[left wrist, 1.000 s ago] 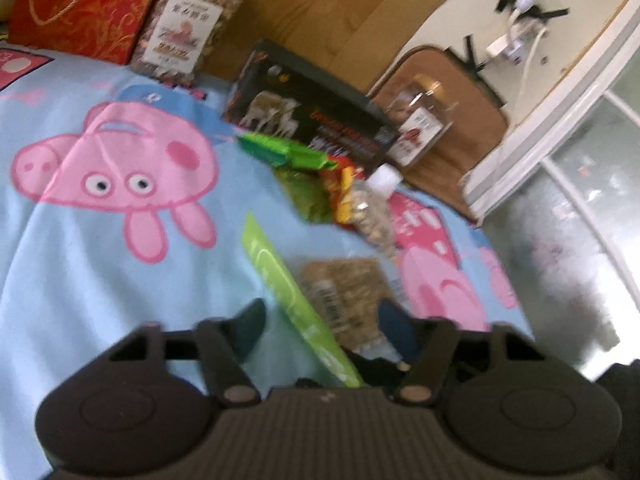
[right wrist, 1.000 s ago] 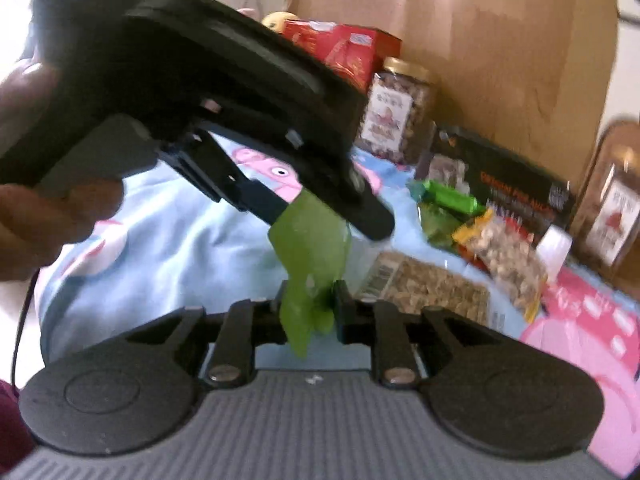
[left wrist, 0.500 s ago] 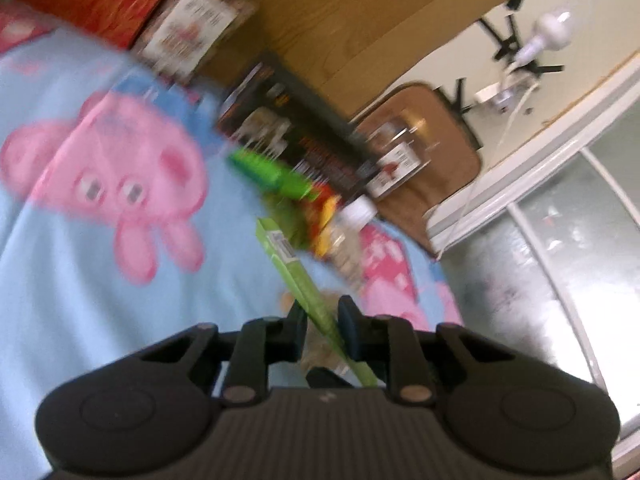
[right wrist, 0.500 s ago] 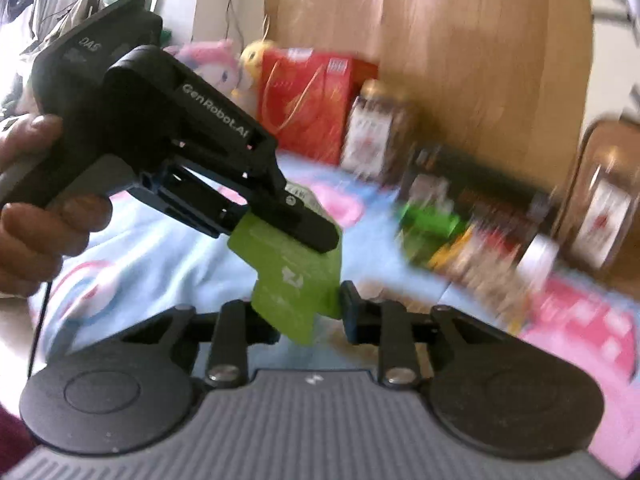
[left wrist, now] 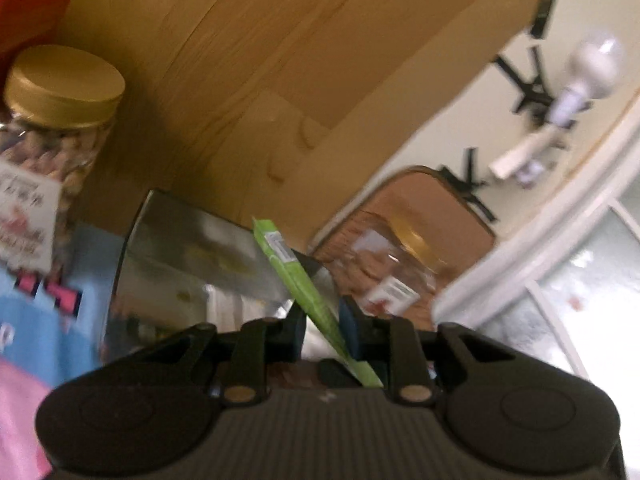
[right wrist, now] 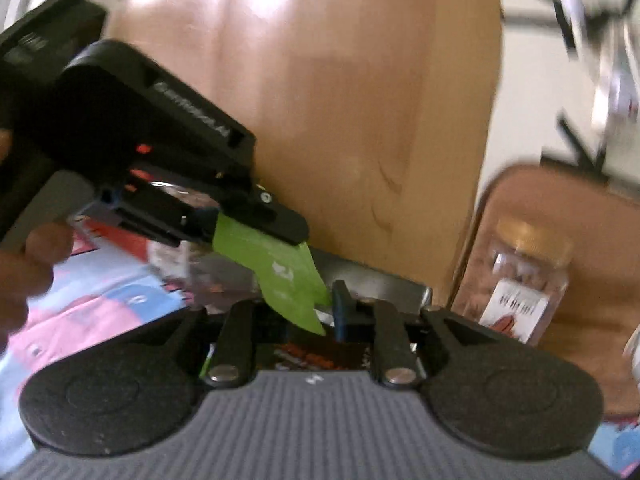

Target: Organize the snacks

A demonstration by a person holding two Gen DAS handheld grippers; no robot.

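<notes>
Jaws, left gripper [left wrist: 322, 326]: closed narrow on the green snack packet [left wrist: 298, 280], which runs edge-on between the pads from the lower centre of the left wrist frame up toward its middle.
Jaws, right gripper [right wrist: 298, 312]: parted somewhat; the packet's lower corner hangs between the fingers, close beside the right finger [right wrist: 342, 308]; contact cannot be told through the blur.
Green snack packet, right wrist frame [right wrist: 280, 276]: a flat green sheet at centre, its upper end pinched in the left gripper [right wrist: 256, 236], which reaches in from the upper left.
Hand [right wrist: 24, 268]: at the left edge, wrapped on the left gripper's handle.
Dark box [left wrist: 192, 264]: lies behind the packet, centre left of the left wrist frame, blurred.
Gold-lidded nut jar [left wrist: 52, 152]: upright at the far left of that frame, against the wooden board [left wrist: 248, 60].
Second jar [right wrist: 524, 280]: upright at the right of the right wrist frame, in front of a brown cushion [right wrist: 568, 208].
Cartoon-pig blanket [right wrist: 100, 300]: blue and pink, lower left of the right wrist frame.
</notes>
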